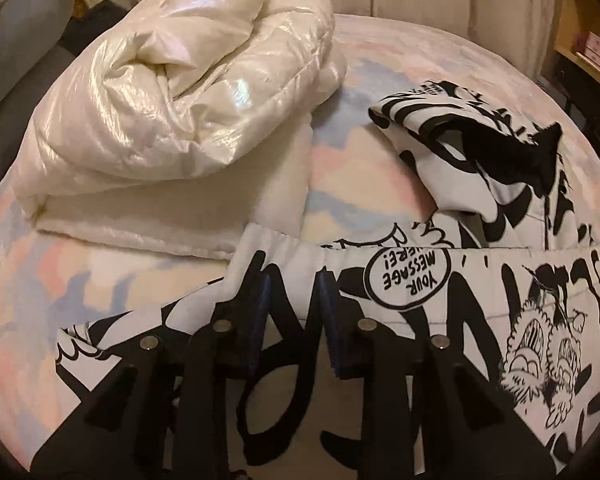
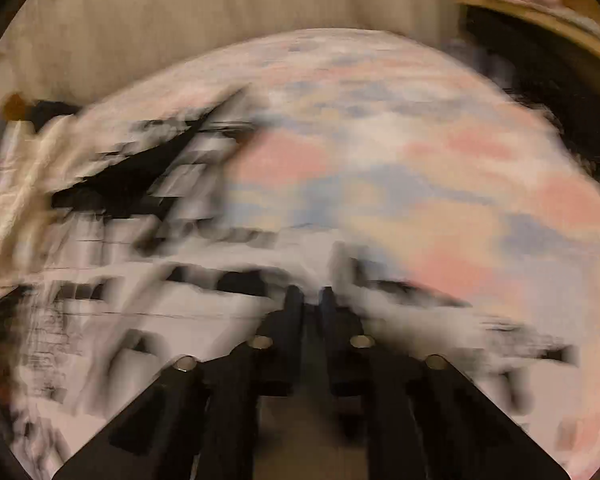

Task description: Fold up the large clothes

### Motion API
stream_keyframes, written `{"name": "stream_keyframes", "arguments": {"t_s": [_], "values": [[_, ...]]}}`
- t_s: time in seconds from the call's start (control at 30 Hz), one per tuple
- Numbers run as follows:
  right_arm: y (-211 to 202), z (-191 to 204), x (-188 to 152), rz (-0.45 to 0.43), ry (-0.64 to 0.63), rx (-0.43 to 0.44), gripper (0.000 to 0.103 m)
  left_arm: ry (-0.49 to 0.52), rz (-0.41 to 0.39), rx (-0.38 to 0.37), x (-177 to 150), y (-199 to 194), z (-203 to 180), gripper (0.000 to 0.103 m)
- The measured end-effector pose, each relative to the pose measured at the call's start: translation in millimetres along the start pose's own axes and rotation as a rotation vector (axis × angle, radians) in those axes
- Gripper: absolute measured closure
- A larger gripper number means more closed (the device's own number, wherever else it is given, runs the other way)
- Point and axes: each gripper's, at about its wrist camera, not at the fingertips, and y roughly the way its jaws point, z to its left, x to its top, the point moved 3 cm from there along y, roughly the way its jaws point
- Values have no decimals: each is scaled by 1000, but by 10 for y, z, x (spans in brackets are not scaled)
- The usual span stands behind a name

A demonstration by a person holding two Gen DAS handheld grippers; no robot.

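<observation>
Pastel pink, blue and cream bedding (image 1: 352,168) covers the bed across the left wrist view, with pale wall panels behind. At upper left a glossy cream puffer jacket (image 1: 172,92) lies bundled on the bedding, already folded by the look of it. The black-and-white comic-print garment (image 1: 480,288) spreads from the lower centre to the right edge, a sleeve or flap (image 1: 460,136) thrown back at upper right. Its elastic hem runs left to right across the frame, just beyond the left gripper (image 1: 290,284). That gripper's 2 fingers stand a little apart over the hem; the print shows in the gap, but whether the pads bite the cloth I cannot tell.

Right wrist view is heavily smeared. The same bedding (image 2: 440,184) fills the upper right, and the printed garment (image 2: 120,280) takes the lower left and runs under the right gripper (image 2: 311,300). Its fingers are pressed together; a pinched edge of cloth is likely, yet the blur hides it.

Judging from both, each gripper sits at the near hem, so the fold would carry that edge away, toward the far flap.
</observation>
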Motion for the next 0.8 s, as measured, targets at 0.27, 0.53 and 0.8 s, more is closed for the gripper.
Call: {"name": "stream_keyframes", "arguments": {"t_s": [0.27,0.53,0.8], "values": [[-117,-818,-185,26,133,69,100,-56,45,-154,13,-43,243,80],[-866,-611,-310,-41,62,97,97,16,-3,-129,-277,-872,216,80],[-1073,153,-852,24,-117,144,83,1,24,-21,-993,-1176,603,80]]}}
